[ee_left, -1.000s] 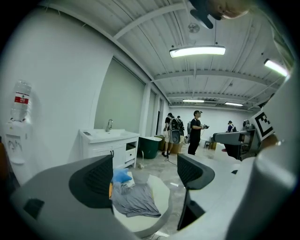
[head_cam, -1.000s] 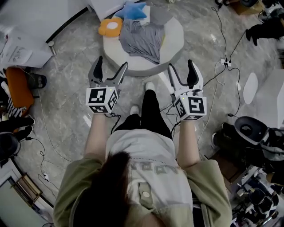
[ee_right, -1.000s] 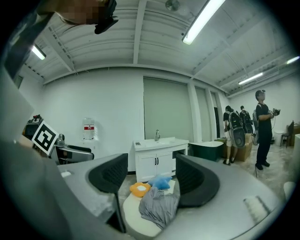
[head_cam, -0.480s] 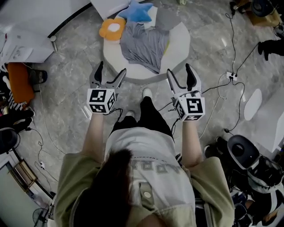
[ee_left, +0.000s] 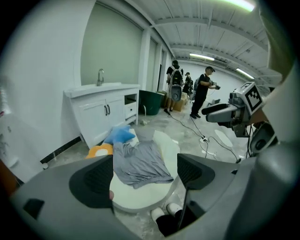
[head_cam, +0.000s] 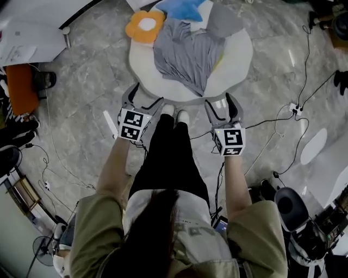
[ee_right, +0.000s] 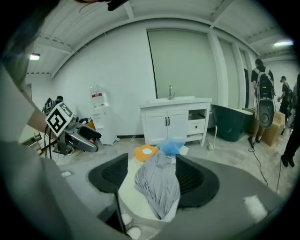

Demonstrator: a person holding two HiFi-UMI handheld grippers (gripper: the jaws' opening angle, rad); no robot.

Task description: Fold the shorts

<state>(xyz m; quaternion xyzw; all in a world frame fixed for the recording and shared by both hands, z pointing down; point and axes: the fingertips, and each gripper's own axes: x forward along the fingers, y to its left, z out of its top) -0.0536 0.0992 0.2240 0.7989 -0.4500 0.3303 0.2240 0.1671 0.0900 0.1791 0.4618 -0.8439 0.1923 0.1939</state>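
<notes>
Both left gripper (head_cam: 145, 96) and right gripper (head_cam: 220, 105), jaws apart, near platform (head_cam: 143, 70) edge.

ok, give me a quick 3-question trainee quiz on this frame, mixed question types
1. True or false: the left gripper is shut on the grey shorts.
2. What do the shorts lie on? A) a round white pad B) the sink cabinet C) bare floor
3. Fill in: next to the orange flower cushion lies a star-shaped cushion coloured ___.

Key: 1 false, its jaws stand open, short of the pad; 2 A; 3 blue.
</notes>
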